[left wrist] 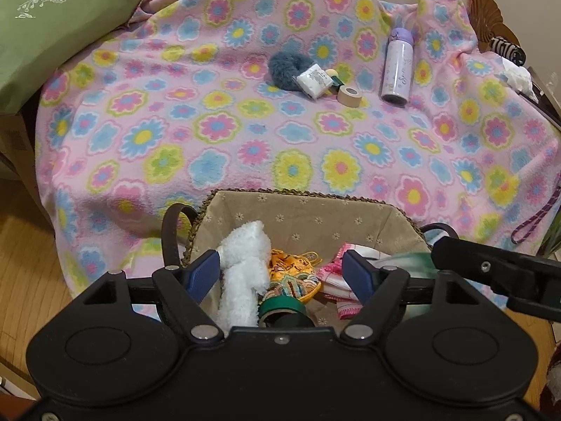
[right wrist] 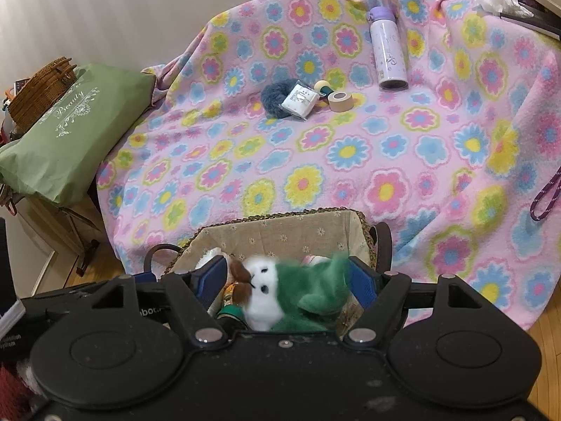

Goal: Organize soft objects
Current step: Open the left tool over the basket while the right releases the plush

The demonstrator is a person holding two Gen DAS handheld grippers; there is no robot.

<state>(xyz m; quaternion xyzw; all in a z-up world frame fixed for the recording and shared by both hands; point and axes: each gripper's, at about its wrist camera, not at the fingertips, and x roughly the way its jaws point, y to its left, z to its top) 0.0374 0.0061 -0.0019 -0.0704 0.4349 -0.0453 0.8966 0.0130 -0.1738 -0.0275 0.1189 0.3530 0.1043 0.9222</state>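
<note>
While both of your grippers hang over the fabric-lined basket [left wrist: 308,210] at the near edge of the flowered blanket [left wrist: 245,133], neither one is clamped on anything. Your left gripper [left wrist: 280,273] has its blue pads apart; the white fluffy toy [left wrist: 242,273] stands just inside the left pad, close against it, though you cannot tell whether they touch, and the right pad is clear of it. Below lie an orange patterned pouch [left wrist: 292,273], a pink cloth [left wrist: 333,273] and a green tape roll [left wrist: 280,307], all inside the basket. Your right gripper [right wrist: 285,280] is likewise parted, with a blurred green-and-white plush [right wrist: 298,291] between its pads. Farther back on the blanket lie a blue furry scrunchie [left wrist: 285,70], a white packet [left wrist: 315,80], a beige tape roll [left wrist: 347,96] and a purple bottle [left wrist: 398,66].
</note>
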